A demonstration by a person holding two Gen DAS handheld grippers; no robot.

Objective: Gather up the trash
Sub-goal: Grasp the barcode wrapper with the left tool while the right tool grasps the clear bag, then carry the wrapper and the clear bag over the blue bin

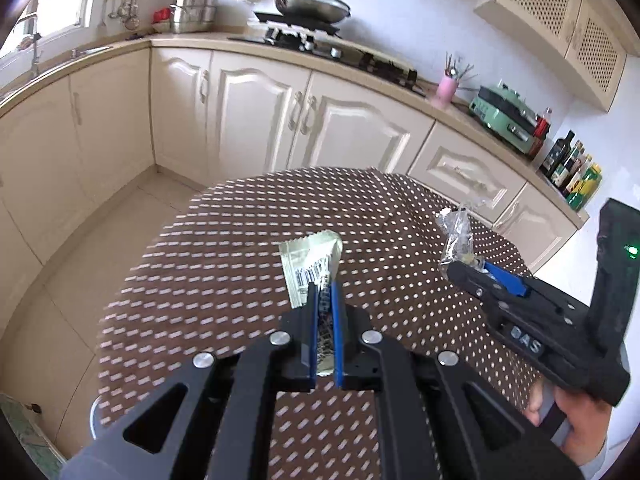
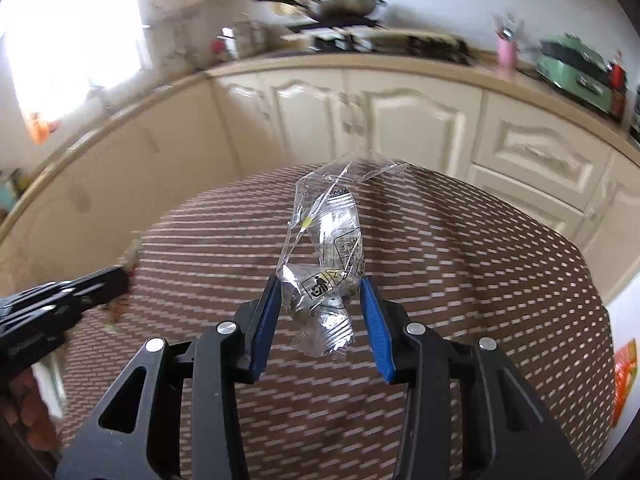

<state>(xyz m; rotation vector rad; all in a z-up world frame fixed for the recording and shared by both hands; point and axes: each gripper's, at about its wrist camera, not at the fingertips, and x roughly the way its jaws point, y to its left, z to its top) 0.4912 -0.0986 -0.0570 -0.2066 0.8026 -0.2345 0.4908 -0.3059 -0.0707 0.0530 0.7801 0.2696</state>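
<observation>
The left tongs (image 1: 324, 296) pinch a flat wrapper (image 1: 312, 264). The right tongs (image 2: 320, 300) squeeze a crinkly clear wrapper (image 2: 326, 256), which looks slippery and could drop out.

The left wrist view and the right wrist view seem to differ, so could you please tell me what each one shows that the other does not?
Only the left wrist view shows the left claw shut on a green barcoded wrapper, and dark bottles on the counter. Only the right wrist view shows print on the clear wrapper between the right claw's pads, and an orange packet. Both show the dotted tablecloth, wok, pink cup and green appliance.
</observation>
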